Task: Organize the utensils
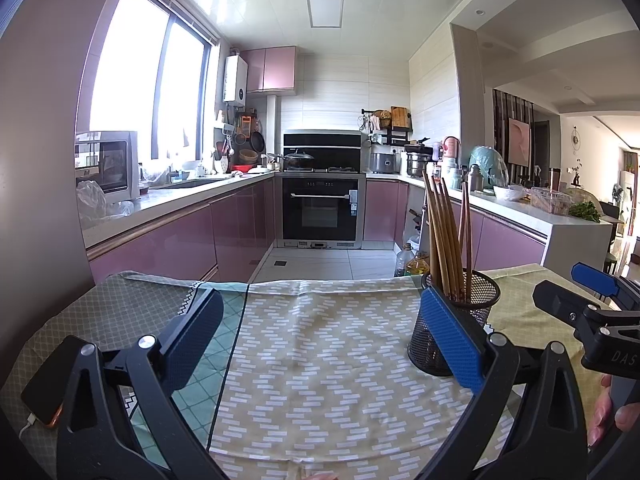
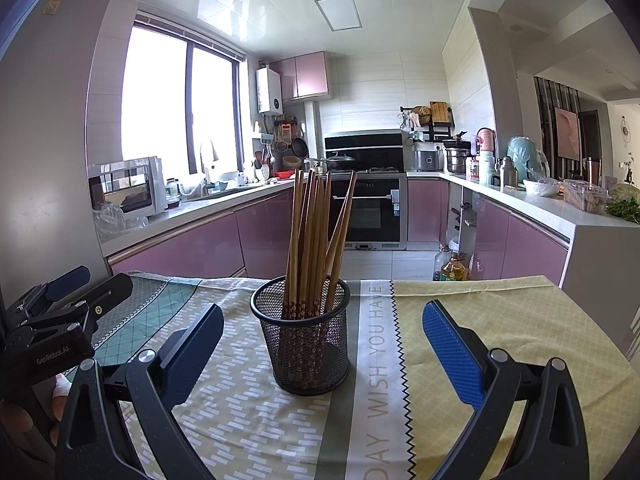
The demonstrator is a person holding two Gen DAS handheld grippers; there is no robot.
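Note:
A black mesh cup [image 2: 304, 344] stands upright on the patterned tablecloth [image 2: 480, 320] and holds several brown chopsticks [image 2: 312, 232], tips down. My right gripper [image 2: 324, 312] is open, and the cup sits in line with the gap between its blue pads [image 2: 452, 348], touching neither. In the left wrist view the mesh cup [image 1: 480, 304] and chopsticks [image 1: 444, 232] stand just past the right finger of my left gripper [image 1: 322, 300]. That gripper is open over bare cloth and holds nothing. Each gripper shows at the edge of the other's view.
A phone [image 1: 48, 380] with a white cable lies on the table at the near left. The table's far edge [image 2: 440, 280] drops to the kitchen floor, where oil bottles [image 2: 454, 268] stand. A hand [image 1: 608, 408] holds the right gripper's handle.

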